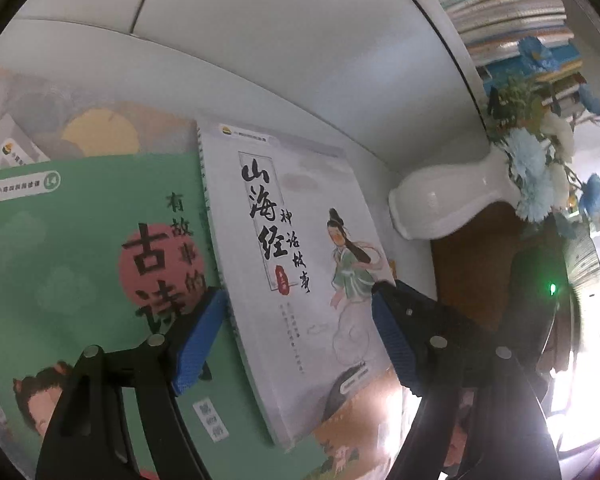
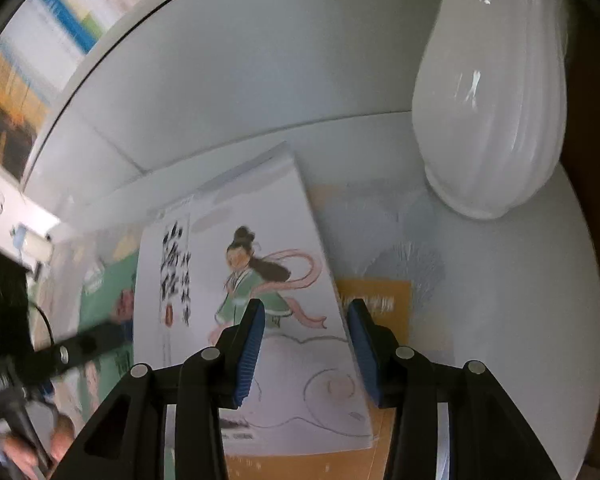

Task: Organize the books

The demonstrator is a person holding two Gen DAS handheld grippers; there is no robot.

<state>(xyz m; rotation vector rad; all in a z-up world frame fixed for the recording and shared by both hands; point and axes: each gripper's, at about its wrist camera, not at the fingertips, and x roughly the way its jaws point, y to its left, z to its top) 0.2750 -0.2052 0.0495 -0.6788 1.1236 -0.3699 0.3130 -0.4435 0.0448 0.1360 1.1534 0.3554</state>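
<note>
- Left wrist view: my left gripper (image 1: 298, 330) stands wide open and holds nothing; its blue pads (image 1: 198, 344) sit either side of the white book (image 1: 296, 264), just outside its spiral-bound edge on one side and its free long edge on the other, and I cannot tell whether either pad touches it
- The white book lies flat on top of a green book (image 1: 60, 264), whose cover spreads out past my left finger
- Beyond the white book's far edge the white tabletop (image 1: 300, 72) is bare up to its dark rim
- A white vase (image 1: 448, 204) with blue and white flowers (image 1: 532, 168) stands near the book's free edge, with a brown surface (image 1: 472, 276) beside it
- Right wrist view: my right gripper (image 2: 306, 350) is partly open and holds nothing; one pad (image 2: 250, 356) hangs over the cover, the other just past the book's (image 2: 260, 248) long edge
- An orange book (image 2: 376, 308) shows under that edge
- The vase (image 2: 488, 112) stands close beyond my right finger, with bare tabletop (image 2: 520, 300) below it
- My other gripper's black finger (image 2: 84, 346) reaches in at the opposite side
</note>
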